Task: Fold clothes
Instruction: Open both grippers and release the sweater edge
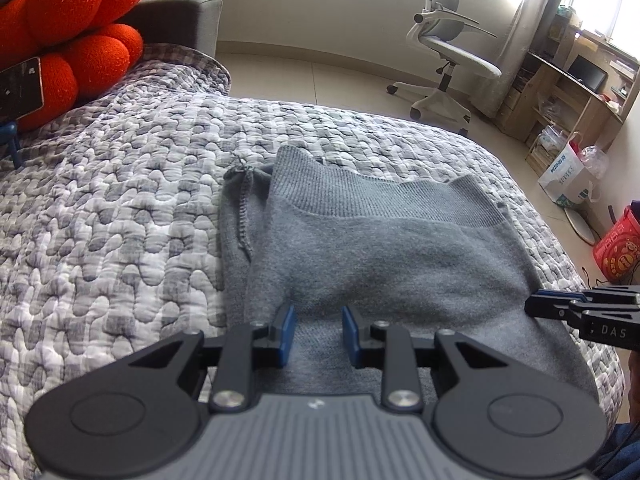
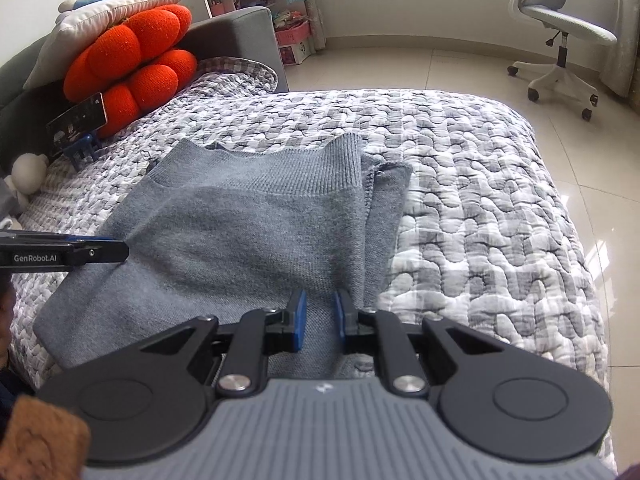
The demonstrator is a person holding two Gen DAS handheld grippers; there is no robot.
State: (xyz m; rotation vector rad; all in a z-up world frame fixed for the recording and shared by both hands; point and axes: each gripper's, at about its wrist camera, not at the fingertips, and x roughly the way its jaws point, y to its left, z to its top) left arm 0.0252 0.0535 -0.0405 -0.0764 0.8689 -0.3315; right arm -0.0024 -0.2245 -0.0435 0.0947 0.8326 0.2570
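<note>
I have the grey knit sweater (image 1: 384, 248) lying across the middle of the quilted bedspread (image 1: 120, 208), its ribbed hem band (image 2: 256, 172) turned toward 12 o'clock in both wrist views. It already sits doubled: a narrow strip with a seam edge pokes out from under the top layer at about 10 o'clock in the left view, and a similar flap shows at 1 o'clock in the right view, so the sides look tucked under the body.

My left gripper (image 1: 318, 334) rests low over the near edge of the knit, its blue pads parted with fabric showing in the gap; the cloth is not pinched between them, as far as I can see. My right gripper (image 2: 320, 322) sits the same way at the sweater's other near side, pads parted a little less, grey knit visible between them (whether either pad touches the cloth I cannot tell). Each one shows in the other's view at the sweater's side, at 3 and 9 o'clock.

I judge this placement as bracketing the near edge at two spaced points, so both corners can travel together. It fits either a grip about to be taken for another fold or a release after laying one down.
</note>
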